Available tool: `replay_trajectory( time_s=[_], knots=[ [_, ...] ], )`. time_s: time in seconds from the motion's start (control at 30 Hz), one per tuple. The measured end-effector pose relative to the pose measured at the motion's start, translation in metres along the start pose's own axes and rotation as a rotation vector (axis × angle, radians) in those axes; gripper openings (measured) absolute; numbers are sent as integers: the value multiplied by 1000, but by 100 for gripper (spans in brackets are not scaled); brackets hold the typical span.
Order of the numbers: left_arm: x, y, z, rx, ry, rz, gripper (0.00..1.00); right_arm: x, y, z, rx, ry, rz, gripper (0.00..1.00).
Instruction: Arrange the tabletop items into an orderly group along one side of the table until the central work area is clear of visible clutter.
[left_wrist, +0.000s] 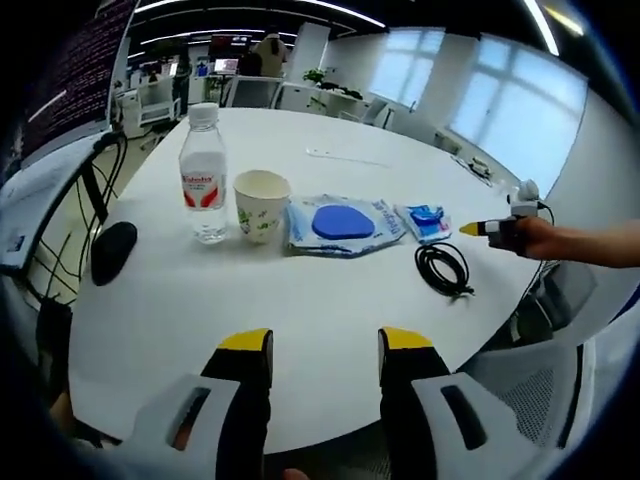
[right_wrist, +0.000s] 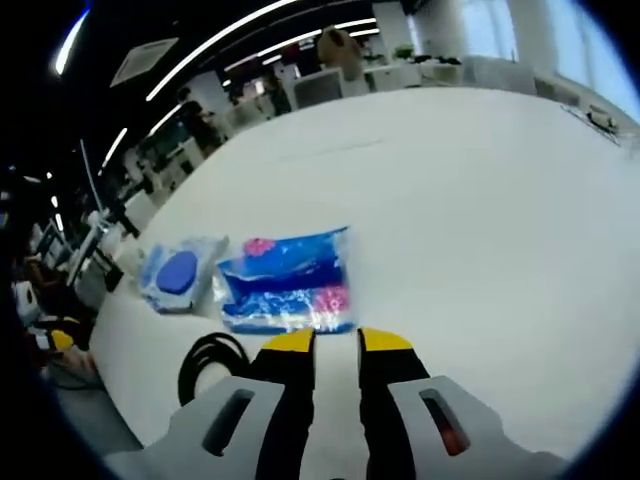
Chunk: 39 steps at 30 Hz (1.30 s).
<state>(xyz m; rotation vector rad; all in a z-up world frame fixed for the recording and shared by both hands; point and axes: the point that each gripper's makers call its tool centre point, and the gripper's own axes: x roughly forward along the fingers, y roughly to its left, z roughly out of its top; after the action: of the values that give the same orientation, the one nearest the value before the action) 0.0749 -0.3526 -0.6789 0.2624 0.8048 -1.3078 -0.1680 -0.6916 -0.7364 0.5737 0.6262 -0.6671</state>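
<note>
A row of items lies across the white round table (left_wrist: 330, 310): a clear water bottle (left_wrist: 203, 175), a paper cup (left_wrist: 262, 205), a blue wipes pack (left_wrist: 343, 222) and a small blue snack packet (left_wrist: 425, 222). A coiled black cable (left_wrist: 443, 268) lies nearer the edge. My left gripper (left_wrist: 325, 345) hangs open over the near rim, well short of the row. My right gripper (left_wrist: 482, 229), held by a hand, sits just right of the small packet. In the right gripper view, my right gripper (right_wrist: 337, 342) is narrowly open and empty, just behind the packet (right_wrist: 288, 282), with the cable (right_wrist: 208, 365) and wipes pack (right_wrist: 178, 272) to its left.
A black mouse (left_wrist: 113, 250) lies at the table's left edge beside a monitor (left_wrist: 70, 80). A thin white strip (left_wrist: 345, 156) lies far across the table. Office chairs (left_wrist: 520, 400) stand around the rim. Wide bare tabletop stretches beyond the packet (right_wrist: 480, 200).
</note>
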Motion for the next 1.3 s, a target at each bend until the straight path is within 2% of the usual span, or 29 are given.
replay_trajectory(
  time_s=[0.3, 0.43, 0.6, 0.83, 1.07, 1.17, 1.3],
  knots=[
    [-5, -4, -2, 14, 3, 3, 42, 25, -3, 1, 45, 35, 2, 15],
    [-6, -4, -1, 12, 0, 6, 42, 29, -2, 1, 60, 37, 1, 10],
    [-7, -3, -1, 5, -3, 14, 42, 30, 2, 4, 66, 23, 9, 2],
    [-6, -1, 1, -3, -4, 19, 41, 32, 4, 6, 91, 14, 13, 2],
    [-6, 0, 3, -1, -8, 20, 41, 28, 5, 0, 101, 17, 19, 4],
    [-6, -1, 4, 3, -8, 20, 41, 22, 5, -5, 70, 35, 3, 7],
    [-7, -2, 5, 31, -4, 26, 42, 16, 9, -7, 72, 28, 19, 9]
  ],
)
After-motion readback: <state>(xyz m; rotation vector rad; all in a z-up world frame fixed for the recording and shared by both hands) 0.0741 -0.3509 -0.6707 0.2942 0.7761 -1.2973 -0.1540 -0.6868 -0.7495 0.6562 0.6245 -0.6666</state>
